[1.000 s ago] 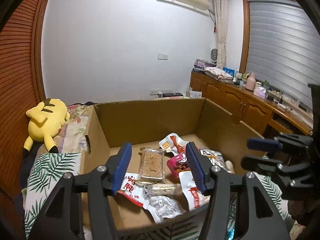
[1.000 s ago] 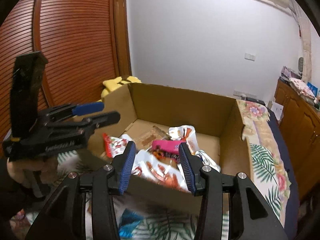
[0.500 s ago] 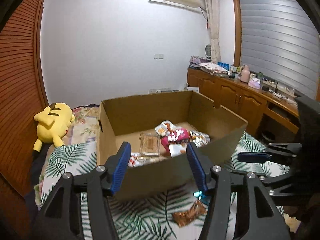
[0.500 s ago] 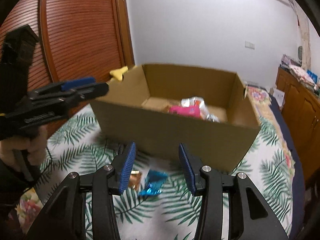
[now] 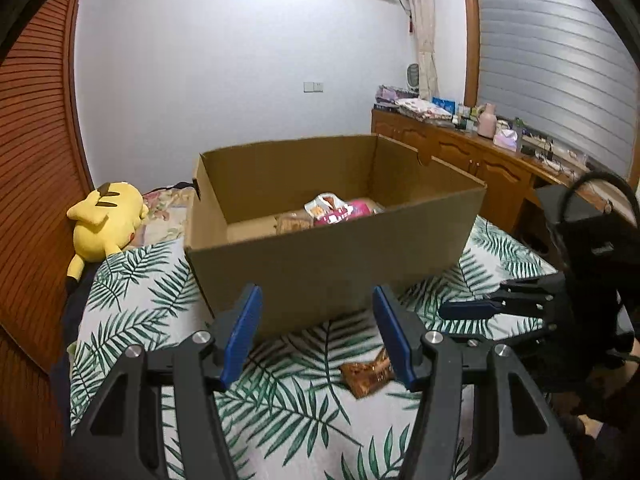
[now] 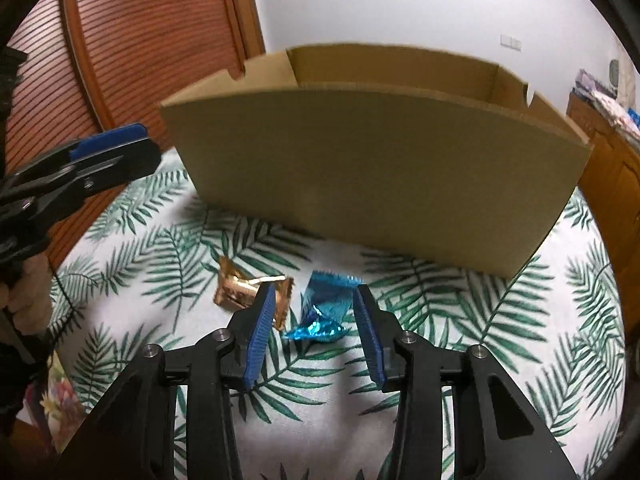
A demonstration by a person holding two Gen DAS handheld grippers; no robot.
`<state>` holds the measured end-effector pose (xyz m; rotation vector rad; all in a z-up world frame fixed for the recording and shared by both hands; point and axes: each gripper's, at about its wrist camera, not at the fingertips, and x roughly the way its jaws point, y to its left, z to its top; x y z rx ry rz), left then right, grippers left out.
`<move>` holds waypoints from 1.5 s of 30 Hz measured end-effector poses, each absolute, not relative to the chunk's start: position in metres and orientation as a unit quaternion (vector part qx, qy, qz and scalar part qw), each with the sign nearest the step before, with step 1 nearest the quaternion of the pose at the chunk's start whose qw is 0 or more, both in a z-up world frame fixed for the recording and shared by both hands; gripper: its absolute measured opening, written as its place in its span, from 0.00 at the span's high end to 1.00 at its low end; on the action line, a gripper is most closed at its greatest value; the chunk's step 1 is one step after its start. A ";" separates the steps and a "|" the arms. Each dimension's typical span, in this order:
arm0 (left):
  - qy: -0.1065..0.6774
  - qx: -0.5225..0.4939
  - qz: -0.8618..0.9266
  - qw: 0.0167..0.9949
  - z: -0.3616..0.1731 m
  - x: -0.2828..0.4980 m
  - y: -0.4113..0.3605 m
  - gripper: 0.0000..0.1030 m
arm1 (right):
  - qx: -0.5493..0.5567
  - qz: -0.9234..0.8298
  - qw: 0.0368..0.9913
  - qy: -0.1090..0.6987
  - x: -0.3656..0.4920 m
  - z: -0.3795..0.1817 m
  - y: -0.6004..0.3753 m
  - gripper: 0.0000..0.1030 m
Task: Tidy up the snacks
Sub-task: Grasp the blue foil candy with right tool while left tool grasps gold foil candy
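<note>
Most snacks sit in the brown cardboard box [image 5: 336, 256] (both claws released, empty), but the crinkly blue foil packet [image 6: 324, 312] and gold-brown wrapper [image 6: 240, 292] remain on the leaf-print bed [image 6: 500, 320].

Dim, even indoor light — slight motion blur, perhaps; fisheye edges bend, dark corners.

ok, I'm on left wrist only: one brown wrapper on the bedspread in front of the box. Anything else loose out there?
Observer: Yes. A blue wrapper lies just beside the brown wrapper, also outside the box.
Operator: Right gripper on it?
Observer: Not gripping. The right gripper has the blue wrapper between its fingers, pads clear of it; its jaws have just been closing.
Operator: Do the wrappers touch?
Observer: Can't tell. One finger covers the brown wrapper's near edge.
</note>
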<state>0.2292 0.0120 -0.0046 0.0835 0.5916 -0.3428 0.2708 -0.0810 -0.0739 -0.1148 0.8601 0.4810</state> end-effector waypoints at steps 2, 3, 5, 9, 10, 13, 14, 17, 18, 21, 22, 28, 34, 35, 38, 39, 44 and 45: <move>0.293 0.046 -0.169 0.940 -0.009 0.227 0.009 0.43 | -0.051 0.231 0.876 0.420 0.273 -0.078 -0.080 0.61; 0.296 0.048 -0.170 0.939 -0.011 0.227 0.008 0.43 | -0.050 0.231 0.875 0.423 0.274 -0.080 -0.080 0.61; 0.304 0.052 -0.170 0.936 -0.016 0.227 0.006 0.43 | -0.052 0.231 0.871 0.430 0.276 -0.084 -0.079 0.61; 0.312 0.060 -0.172 0.932 -0.020 0.227 0.003 0.43 | -0.058 0.226 0.866 0.442 0.279 -0.091 -0.078 0.61; 0.314 0.061 -0.171 0.932 -0.021 0.227 0.002 0.43 | -0.057 0.224 0.866 0.444 0.280 -0.092 -0.078 0.61; 0.320 0.069 -0.173 0.929 -0.024 0.227 0.000 0.43 | -0.055 0.222 0.864 0.448 0.282 -0.094 -0.081 0.65; 0.322 0.072 -0.171 0.928 -0.025 0.227 -0.002 0.43 | -0.056 0.222 0.865 0.447 0.282 -0.094 -0.081 0.66; 0.333 0.075 -0.170 0.925 -0.028 0.226 -0.004 0.43 | -0.057 0.227 0.862 0.450 0.282 -0.094 -0.081 0.76; 0.335 0.077 -0.169 0.924 -0.029 0.225 -0.004 0.43 | -0.060 0.227 0.862 0.449 0.282 -0.094 -0.080 0.78; 0.347 0.082 -0.162 0.920 -0.034 0.225 -0.007 0.43 | -0.067 0.230 0.863 0.445 0.279 -0.094 -0.079 0.78; 0.350 0.083 -0.161 0.919 -0.036 0.225 -0.008 0.43 | -0.068 0.231 0.863 0.443 0.277 -0.094 -0.080 0.79; 0.367 0.095 -0.157 0.912 -0.043 0.226 -0.018 0.43 | -0.065 0.233 0.876 0.418 0.262 -0.086 -0.093 0.79; 0.377 0.104 -0.170 0.905 -0.044 0.230 -0.034 0.43 | -0.059 0.227 0.895 0.379 0.246 -0.062 -0.113 0.79; 0.377 0.111 -0.174 0.903 -0.045 0.230 -0.038 0.43 | -0.059 0.226 0.897 0.376 0.245 -0.059 -0.115 0.79; 0.374 0.135 -0.196 0.896 -0.047 0.228 -0.051 0.44 | -0.056 0.223 0.900 0.370 0.242 -0.055 -0.126 0.79; 0.375 0.143 -0.205 0.893 -0.048 0.228 -0.055 0.47 | -0.055 0.222 0.901 0.369 0.242 -0.054 -0.130 0.79; 0.398 0.164 -0.232 0.872 -0.057 0.234 -0.064 0.58 | -0.045 0.218 0.901 0.372 0.239 -0.059 -0.140 0.78; 0.405 0.167 -0.234 0.868 -0.059 0.236 -0.064 0.58 | -0.043 0.218 0.901 0.373 0.239 -0.060 -0.142 0.78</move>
